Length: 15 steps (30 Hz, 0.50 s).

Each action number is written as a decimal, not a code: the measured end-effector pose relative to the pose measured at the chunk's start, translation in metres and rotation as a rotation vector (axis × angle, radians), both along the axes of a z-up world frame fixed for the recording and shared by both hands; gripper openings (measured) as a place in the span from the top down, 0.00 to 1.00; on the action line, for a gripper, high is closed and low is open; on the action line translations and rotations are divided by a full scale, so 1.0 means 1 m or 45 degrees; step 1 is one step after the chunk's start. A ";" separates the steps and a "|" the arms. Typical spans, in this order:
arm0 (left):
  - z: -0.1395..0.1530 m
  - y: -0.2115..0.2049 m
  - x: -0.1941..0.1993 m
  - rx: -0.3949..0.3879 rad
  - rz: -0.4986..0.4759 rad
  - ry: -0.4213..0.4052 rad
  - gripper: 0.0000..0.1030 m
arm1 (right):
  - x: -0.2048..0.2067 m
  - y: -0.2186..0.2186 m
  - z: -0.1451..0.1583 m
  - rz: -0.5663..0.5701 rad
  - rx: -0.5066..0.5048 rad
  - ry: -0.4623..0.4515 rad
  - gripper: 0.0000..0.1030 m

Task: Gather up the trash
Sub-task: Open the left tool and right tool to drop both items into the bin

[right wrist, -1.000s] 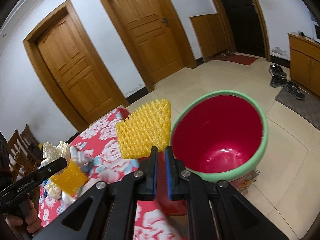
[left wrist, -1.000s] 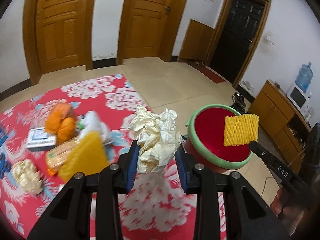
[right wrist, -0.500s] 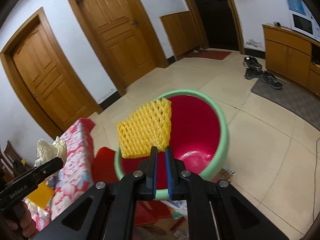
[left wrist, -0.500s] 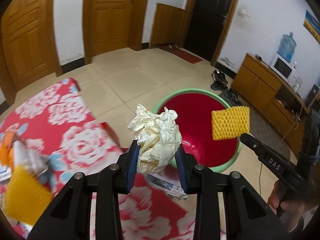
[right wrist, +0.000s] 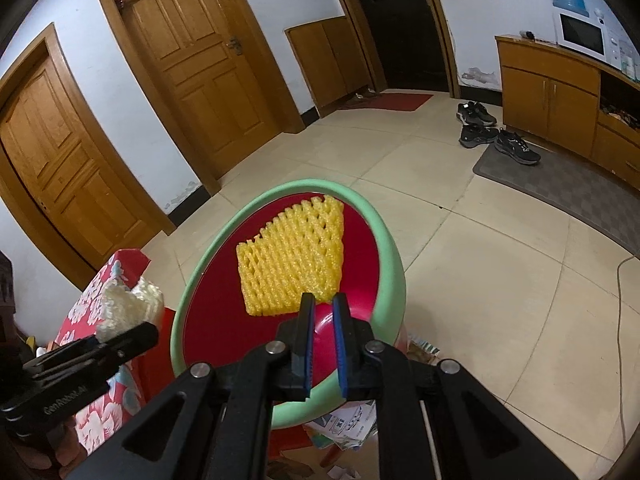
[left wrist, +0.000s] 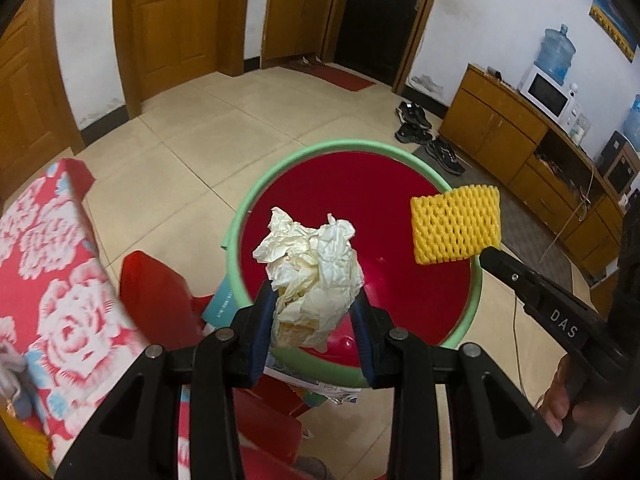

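Swung away from the flowered tablecloth [left wrist: 40, 260] over the last second, so that the round bin [left wrist: 320, 148] came to fill the middle of both views. Carried both pieces of trash along, out above the bin's mouth.

Held a crumpled wad of paper [left wrist: 312, 256] in the left gripper [left wrist: 314, 294], cream-white, creased and sharp-folded, bulging above the tips. Pinched it at its lower half between the two blue ribbed pads [left wrist: 264, 320], well spread by its bulk. Hung over the near side of the bin's glossy red inside.

Gripped a yellow foam net [right wrist: 292, 264] in the right gripper [right wrist: 322, 300], a soft, flat sleeve of open diamond mesh. Nipped only its lower edge at the very tips, fingers nearly together with a narrow slit between them. Stood upright over the red hollow, toward the right rim in the left wrist view.

Showed a smooth pale-green rim on the bin, seemingly propped on a red plastic stool [left wrist: 156, 292] with printed paper sheets [left wrist: 332, 390] beneath it, just beside the table's edge.
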<state>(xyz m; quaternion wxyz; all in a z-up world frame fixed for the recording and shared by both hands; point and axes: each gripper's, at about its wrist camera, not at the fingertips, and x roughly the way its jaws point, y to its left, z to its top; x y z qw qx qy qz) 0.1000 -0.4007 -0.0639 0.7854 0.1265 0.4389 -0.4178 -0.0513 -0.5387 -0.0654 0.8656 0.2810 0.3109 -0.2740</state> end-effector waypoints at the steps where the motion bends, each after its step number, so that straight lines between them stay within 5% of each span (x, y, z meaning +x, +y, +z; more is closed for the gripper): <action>1: -0.002 -0.002 0.000 0.006 -0.003 0.002 0.65 | 0.000 0.000 -0.001 -0.003 -0.001 0.001 0.87; 7: -0.003 -0.010 -0.001 0.013 -0.014 -0.007 0.44 | 0.002 0.000 -0.002 -0.017 -0.001 -0.005 0.87; 15: 0.001 -0.007 -0.001 -0.013 -0.003 -0.005 0.42 | 0.002 -0.004 -0.003 -0.020 -0.002 -0.013 0.72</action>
